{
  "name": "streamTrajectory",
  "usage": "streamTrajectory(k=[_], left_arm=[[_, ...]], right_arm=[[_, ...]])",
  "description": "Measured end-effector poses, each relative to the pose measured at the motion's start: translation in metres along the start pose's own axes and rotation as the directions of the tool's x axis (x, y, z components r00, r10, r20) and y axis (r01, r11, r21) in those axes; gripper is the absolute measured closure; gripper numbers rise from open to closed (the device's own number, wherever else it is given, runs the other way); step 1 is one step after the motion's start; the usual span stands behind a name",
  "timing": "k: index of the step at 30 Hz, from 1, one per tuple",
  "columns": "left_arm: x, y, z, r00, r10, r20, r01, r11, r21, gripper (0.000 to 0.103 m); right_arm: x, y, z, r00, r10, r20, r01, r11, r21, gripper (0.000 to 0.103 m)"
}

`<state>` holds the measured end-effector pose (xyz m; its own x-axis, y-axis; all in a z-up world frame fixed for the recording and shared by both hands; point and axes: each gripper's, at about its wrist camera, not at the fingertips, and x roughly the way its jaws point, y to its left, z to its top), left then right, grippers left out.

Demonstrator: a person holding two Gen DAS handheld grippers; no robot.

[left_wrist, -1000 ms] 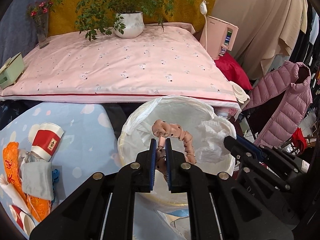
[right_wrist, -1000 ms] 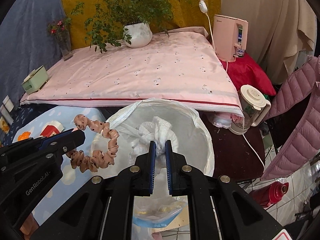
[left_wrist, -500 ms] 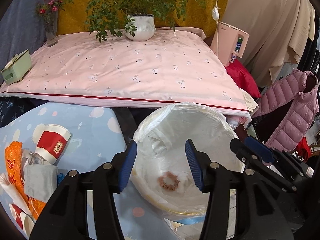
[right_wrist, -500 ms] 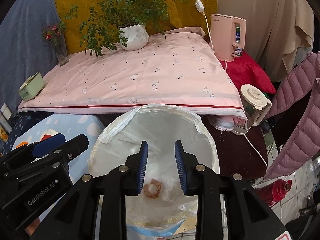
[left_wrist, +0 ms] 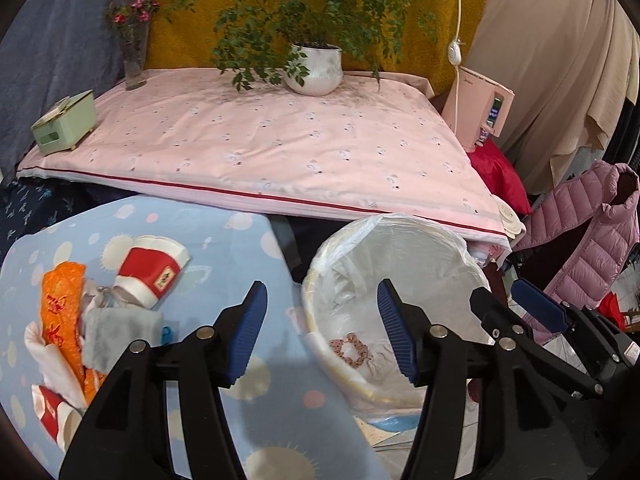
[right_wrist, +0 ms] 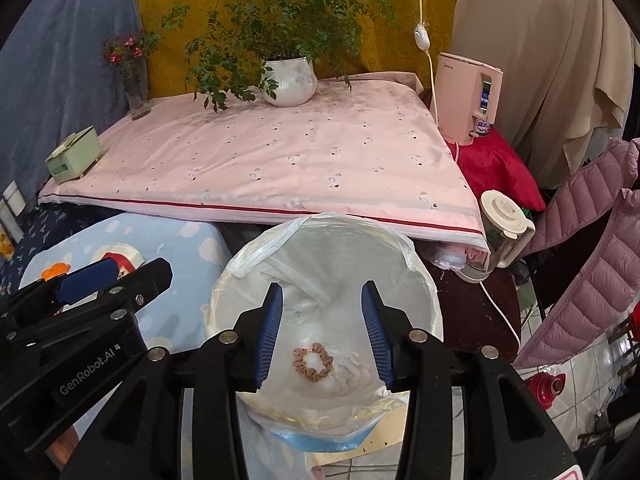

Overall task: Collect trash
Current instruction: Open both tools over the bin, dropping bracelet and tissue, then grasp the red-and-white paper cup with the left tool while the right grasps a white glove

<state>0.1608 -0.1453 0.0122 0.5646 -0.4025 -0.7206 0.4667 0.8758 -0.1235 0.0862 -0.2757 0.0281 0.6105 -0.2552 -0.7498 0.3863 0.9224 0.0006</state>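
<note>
Taking the trash bin [right_wrist: 424, 280] with its clear liner as the landmark: its near rim is cut off behind the black arms of both tools, and the crumpled white tissue [right_wrist: 348, 364] at its bottom is hard to tell from the liner folds. A pink scrunchie [right_wrist: 313, 362] lies on the bin's bottom, touching the tissue. The right tongs [right_wrist: 322, 330] hang above the bin with blue pads spread apart and nothing between them; the scrunchie shows below the gap, not touching either pad. The left tongs [left_wrist: 320, 334] are also spread wide and hold nothing, straddling the bin's left rim, with the scrunchie [left_wrist: 349, 350] seen low between the pads, nearer the right one. Left of the bin, on the blue spotted tabletop [left_wrist: 224, 240], lie a red-and-white paper cup [left_wrist: 154, 268] on its side, an orange wrapper [left_wrist: 60, 312] and a grey cloth piece [left_wrist: 120, 332]; the pile's lower part is partly hidden by the left tool and the frame edge.
</note>
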Motion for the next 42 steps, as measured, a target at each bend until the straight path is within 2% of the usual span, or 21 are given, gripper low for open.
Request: streamTrajectory(k=[3, 11, 24, 27, 35, 42], left_arm=[[-0.011, 0.019, -0.007, 1.000, 0.012, -0.005, -0.012, 0.999, -0.034, 0.041], [-0.041, 0.069, -0.027, 0.997, 0.082, 0.015, -0.080, 0.992, -0.101, 0.038], [-0.072, 0.153, -0.070, 0.980, 0.196, -0.010, -0.194, 0.957, -0.218, 0.029], [-0.077, 0.174, -0.086, 0.973, 0.231, -0.026, -0.231, 0.941, -0.248, 0.023], [-0.081, 0.228, -0.135, 0.947, 0.304, -0.103, -0.321, 0.901, -0.290, 0.018], [-0.074, 0.253, -0.170, 0.931, 0.327, -0.162, -0.361, 0.890, -0.279, 0.017]], right_arm=[[-0.007, 0.014, -0.004, 1.000, 0.012, -0.004, -0.012, 1.000, -0.018, 0.059], [-0.022, 0.057, -0.014, 0.999, 0.053, -0.010, -0.054, 0.995, -0.087, 0.055], [-0.034, 0.120, -0.029, 0.994, 0.106, -0.027, -0.109, 0.977, -0.181, 0.049], [-0.034, 0.135, -0.034, 0.992, 0.119, -0.036, -0.124, 0.972, -0.200, 0.049], [-0.031, 0.177, -0.052, 0.984, 0.166, -0.065, -0.177, 0.955, -0.238, 0.049], [-0.021, 0.210, -0.070, 0.974, 0.199, -0.107, -0.221, 0.938, -0.265, 0.049]])
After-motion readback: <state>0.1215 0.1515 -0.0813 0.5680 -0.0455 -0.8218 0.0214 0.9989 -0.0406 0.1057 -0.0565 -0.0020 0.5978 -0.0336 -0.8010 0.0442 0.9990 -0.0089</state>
